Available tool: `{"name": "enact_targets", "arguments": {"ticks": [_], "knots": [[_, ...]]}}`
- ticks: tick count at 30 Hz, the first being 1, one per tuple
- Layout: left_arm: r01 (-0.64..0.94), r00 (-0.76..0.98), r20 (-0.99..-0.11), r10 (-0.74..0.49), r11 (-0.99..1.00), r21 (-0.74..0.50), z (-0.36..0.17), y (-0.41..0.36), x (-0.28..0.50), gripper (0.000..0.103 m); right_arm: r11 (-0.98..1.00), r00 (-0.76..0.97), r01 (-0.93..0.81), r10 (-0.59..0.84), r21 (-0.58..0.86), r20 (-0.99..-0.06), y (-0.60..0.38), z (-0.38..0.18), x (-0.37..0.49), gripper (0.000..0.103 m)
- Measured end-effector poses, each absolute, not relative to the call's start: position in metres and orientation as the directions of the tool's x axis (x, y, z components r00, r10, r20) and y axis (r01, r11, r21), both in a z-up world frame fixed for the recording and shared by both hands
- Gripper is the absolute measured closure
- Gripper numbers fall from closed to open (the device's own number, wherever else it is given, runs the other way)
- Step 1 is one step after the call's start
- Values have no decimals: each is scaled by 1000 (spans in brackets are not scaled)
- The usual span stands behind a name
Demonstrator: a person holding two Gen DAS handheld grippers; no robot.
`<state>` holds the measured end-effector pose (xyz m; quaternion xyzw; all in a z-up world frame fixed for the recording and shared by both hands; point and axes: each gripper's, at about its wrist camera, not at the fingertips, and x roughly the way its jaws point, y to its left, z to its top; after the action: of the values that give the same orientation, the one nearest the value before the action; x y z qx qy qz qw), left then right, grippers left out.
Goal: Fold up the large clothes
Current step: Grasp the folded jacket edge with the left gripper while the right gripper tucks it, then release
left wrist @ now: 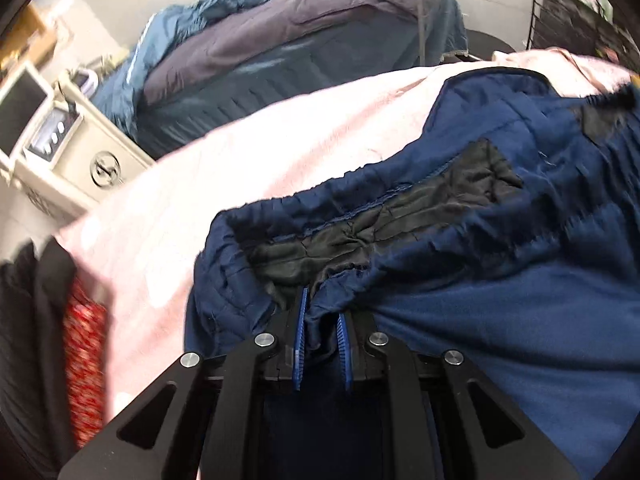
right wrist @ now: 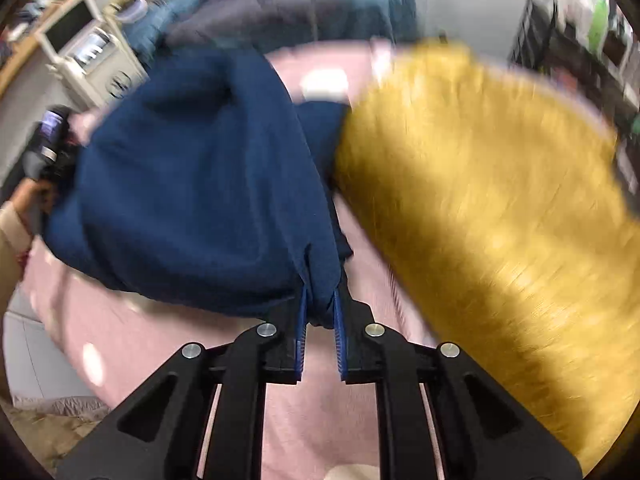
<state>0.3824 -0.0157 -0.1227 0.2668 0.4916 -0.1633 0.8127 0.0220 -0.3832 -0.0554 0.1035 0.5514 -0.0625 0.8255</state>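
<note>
blue jacket [left wrist: 500,264]: on the pink bed [left wrist: 280,136], held up between us.
left gripper [left wrist: 322,340]: fingers pinch its hem.
right gripper [right wrist: 320,316]: fingers pinch another bit.
risk: we think a hard tug slips it loose, or it snags the yellow cloth [right wrist: 480,200].

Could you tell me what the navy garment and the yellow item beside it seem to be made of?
Navy garment: matte, fleece-like knit outside, with a shiny black lining, probably synthetic, puckered at the waistband. Yellow item: apparently fuzzy, plush fabric, though motion blur leaves it uncertain.
</note>
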Motion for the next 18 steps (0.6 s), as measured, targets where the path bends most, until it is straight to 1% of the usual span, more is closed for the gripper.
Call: {"name": "enact_targets", "arguments": {"ticks": [1,2,5,7,8,9,10,11,12,13,14,15,17,18], "knots": [[533,469,-883,2,797,285,-126,-18,382,86,968,333,235,9,92,-943,-384,-83,25,92],[536,483,-876,21,783,315,-129,-22,381,86,967,327,241,-3,81,-945,-384,-101,27,91],[550,516,-855,49,747,374,-128,-29,373,84,952,369,295,-32,84,-929,-381,-104,26,89],[567,528,-849,19,737,369,-119,-27,365,81,943,378,321,-38,92,-925,-381,-99,22,86],[576,532,-847,-8,737,355,-111,-24,361,75,942,387,320,-37,97,-921,-382,-97,20,82],[582,533,-845,-48,746,325,-100,-20,354,62,944,397,318,-44,92,-917,-382,-95,15,75],[583,533,-840,-96,761,283,-87,-13,346,52,944,403,321,-58,82,-913,-383,-93,10,72],[583,536,-829,-158,779,228,-74,-4,338,30,943,408,322,-63,79,-911,-383,-92,8,70],[567,563,-793,-231,806,168,-54,11,324,9,941,419,324,-54,93,-906,-383,-89,3,70],[543,599,-751,-276,830,128,-38,28,311,5,938,424,329,-48,104,-904,-383,-89,1,70],[523,621,-714,-322,849,72,-25,47,298,6,935,431,335,-41,117,-902,-384,-87,-2,70],[509,623,-702,-344,860,31,-19,62,290,6,933,438,337,-36,128,-898,-387,-86,-7,70],[457,628,-703,-333,890,-13,-16,94,276,6,932,458,339,-45,128,-888,-388,-78,-8,70],[436,629,-713,-310,900,-7,-19,104,272,6,933,474,338,-52,126,-879,-388,-74,-7,70]]}}
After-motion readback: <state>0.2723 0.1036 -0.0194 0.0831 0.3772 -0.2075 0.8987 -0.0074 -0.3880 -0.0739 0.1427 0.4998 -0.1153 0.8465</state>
